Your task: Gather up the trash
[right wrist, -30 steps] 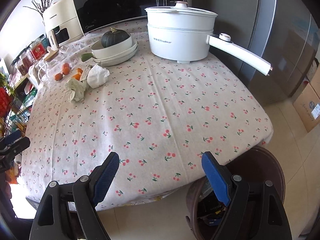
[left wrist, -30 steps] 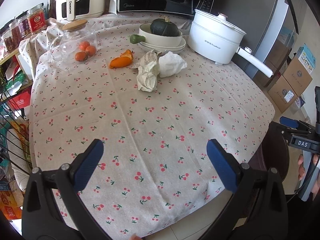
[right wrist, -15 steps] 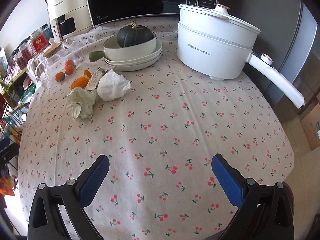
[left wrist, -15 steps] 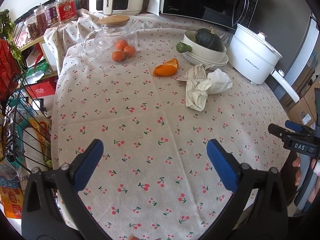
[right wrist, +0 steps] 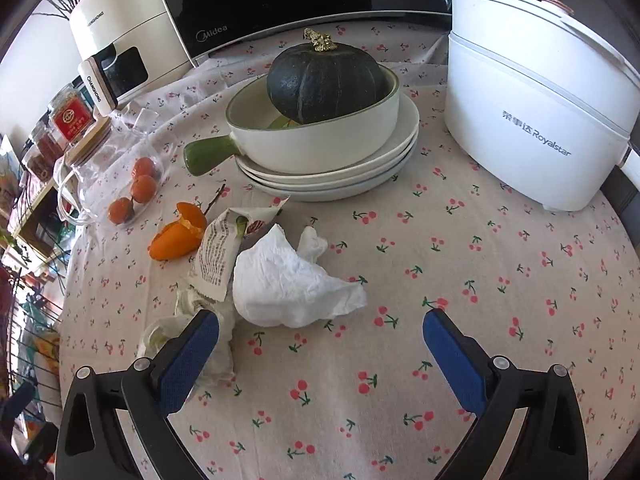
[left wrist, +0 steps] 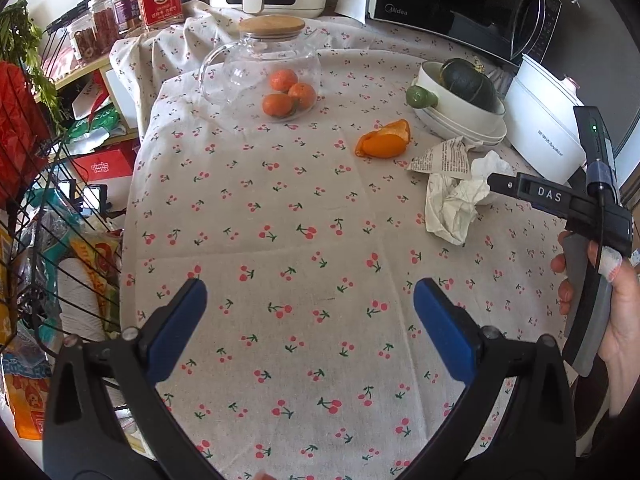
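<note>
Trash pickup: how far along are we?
Nothing collected yet. Tissue, printed wrapper, crumpled paper and orange peel all lie on the table. In hand: nothing; the right gripper is open just short of the tissue, the left gripper open over bare cloth. Left: grab all four and bin them.

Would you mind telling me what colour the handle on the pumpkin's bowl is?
The handle is green, clearest in the right wrist view.
</note>
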`<control>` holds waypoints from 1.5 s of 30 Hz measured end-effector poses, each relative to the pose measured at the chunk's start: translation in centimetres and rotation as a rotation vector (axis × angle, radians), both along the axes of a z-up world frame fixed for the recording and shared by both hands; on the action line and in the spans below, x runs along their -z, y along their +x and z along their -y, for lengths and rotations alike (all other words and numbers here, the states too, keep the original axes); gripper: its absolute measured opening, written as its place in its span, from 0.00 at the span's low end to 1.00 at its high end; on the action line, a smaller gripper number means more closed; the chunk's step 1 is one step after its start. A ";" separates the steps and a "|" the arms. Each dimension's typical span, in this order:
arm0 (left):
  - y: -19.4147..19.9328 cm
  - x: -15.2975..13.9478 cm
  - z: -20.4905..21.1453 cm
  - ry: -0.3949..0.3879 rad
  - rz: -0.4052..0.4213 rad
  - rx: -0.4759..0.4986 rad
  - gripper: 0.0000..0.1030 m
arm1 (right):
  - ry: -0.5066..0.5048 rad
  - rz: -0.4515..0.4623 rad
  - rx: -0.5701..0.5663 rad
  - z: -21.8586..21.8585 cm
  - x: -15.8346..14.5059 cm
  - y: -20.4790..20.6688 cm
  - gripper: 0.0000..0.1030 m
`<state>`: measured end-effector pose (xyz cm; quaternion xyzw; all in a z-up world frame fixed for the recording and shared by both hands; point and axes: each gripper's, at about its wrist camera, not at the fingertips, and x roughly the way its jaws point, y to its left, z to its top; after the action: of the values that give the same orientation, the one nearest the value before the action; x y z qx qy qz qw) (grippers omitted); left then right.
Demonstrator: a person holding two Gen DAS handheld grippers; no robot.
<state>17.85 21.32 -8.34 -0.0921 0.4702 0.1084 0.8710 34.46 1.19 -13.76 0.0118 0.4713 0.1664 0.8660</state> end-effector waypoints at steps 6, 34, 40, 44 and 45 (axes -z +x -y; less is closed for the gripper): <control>0.6 0.4 0.4 -0.011 0.004 -0.001 1.00 | 0.085 -0.015 -0.023 -0.6 1.1 1.9 0.86; 4.8 3.1 3.7 -0.059 -0.035 0.152 1.00 | 0.045 0.033 -0.240 5.1 -0.7 -6.1 0.85; 4.0 3.5 2.4 -0.079 -0.041 0.131 1.00 | -0.177 0.106 -0.325 0.7 2.9 -6.3 0.85; 3.9 3.5 2.4 -0.080 -0.036 0.144 1.00 | -0.197 0.145 -0.312 -0.7 3.5 -3.9 0.85; 3.9 3.5 2.4 -0.080 -0.034 0.149 1.00 | -0.191 0.148 -0.311 -1.0 3.5 -3.4 0.85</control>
<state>21.78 18.93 -11.80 -0.0894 0.4946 0.0259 0.8641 31.07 2.22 -17.25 -0.1558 0.4161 0.2532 0.8594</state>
